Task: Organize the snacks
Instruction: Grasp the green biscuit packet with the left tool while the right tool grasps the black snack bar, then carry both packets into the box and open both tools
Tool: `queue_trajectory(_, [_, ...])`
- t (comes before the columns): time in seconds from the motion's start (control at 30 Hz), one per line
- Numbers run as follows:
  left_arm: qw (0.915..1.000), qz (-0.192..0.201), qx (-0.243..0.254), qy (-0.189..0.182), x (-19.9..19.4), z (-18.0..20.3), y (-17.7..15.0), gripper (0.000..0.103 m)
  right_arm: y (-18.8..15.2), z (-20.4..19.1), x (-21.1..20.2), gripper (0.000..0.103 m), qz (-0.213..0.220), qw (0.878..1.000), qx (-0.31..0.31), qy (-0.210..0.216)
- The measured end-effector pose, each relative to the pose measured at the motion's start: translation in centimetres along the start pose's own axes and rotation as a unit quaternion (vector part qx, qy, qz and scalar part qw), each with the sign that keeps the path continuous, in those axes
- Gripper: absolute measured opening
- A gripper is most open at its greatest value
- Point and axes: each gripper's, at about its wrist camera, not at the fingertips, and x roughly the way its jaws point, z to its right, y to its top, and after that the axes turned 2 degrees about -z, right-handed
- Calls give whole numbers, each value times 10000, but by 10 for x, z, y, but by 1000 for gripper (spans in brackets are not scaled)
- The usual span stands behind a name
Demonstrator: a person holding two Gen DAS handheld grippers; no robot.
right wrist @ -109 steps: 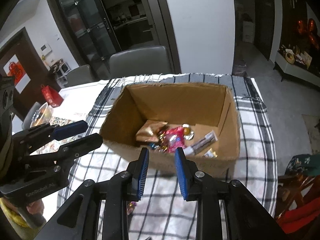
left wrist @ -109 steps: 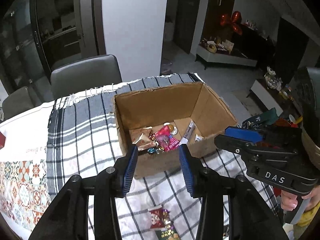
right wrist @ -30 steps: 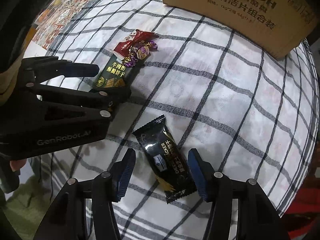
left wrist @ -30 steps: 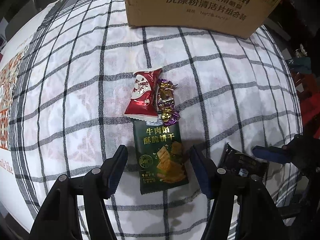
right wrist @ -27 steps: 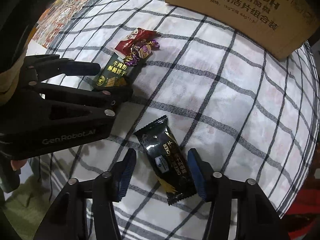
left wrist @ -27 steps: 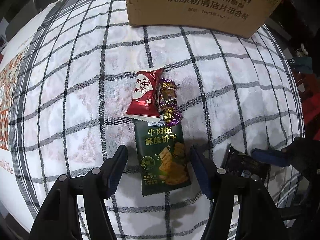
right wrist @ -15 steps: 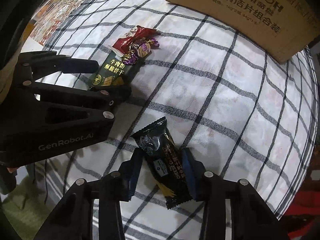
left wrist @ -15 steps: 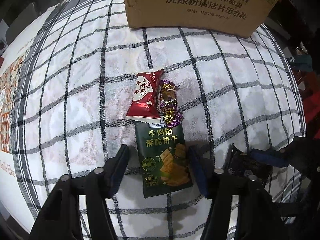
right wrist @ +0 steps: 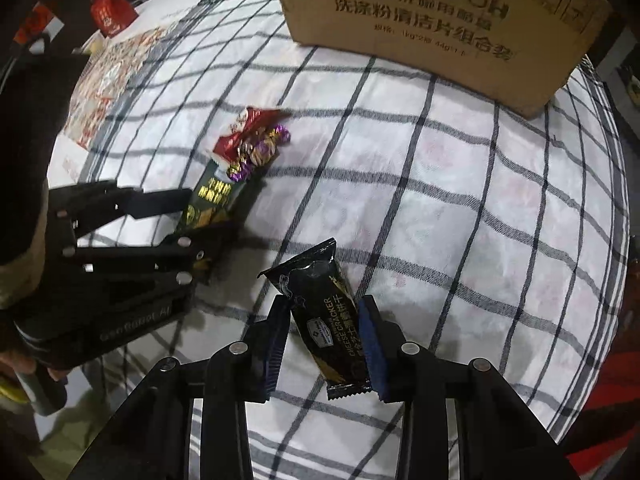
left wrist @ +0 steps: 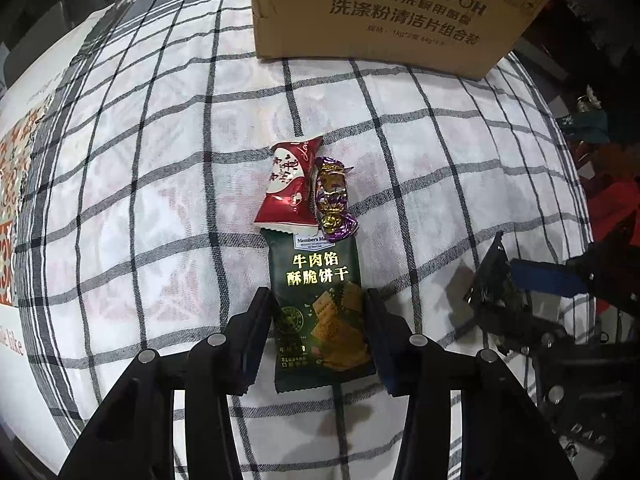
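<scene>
Nearest, the left gripper (left wrist: pixel 318 334) fingers clamp the green cracker packet (left wrist: pixel 319 304), long axis pointing away, while the right gripper (right wrist: pixel 324 338) fingers pinch the black cheese-cracker bar (right wrist: pixel 326 316) tilted up-left, then red candy (left wrist: pixel 289 183) and purple candy (left wrist: pixel 333 200), open checked counter (left wrist: pixel 160 184), and farthest the cardboard box (left wrist: pixel 392 12).

Glossy foil green packet (left wrist: pixel 318 304) (crinkled), woven cloth (left wrist: pixel 420 168), matt cardboard box (left wrist: pixel 400 12).

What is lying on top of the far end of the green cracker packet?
The purple candy overlaps the far end of the green cracker packet; the red packet touches that edge. Anything beneath is hidden.
</scene>
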Motion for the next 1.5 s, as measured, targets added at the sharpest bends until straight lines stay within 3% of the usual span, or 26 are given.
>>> queue_trajectory(0.7, [9986, 346, 221, -335, -48, -10, -34, 43, 3, -9, -21, 35, 357, 9990, 154, 205])
queue_trajectory(1.5, [9879, 1458, 367, -388, -124, 1, 30, 43, 33, 14, -101, 35, 1289, 9903, 493, 174])
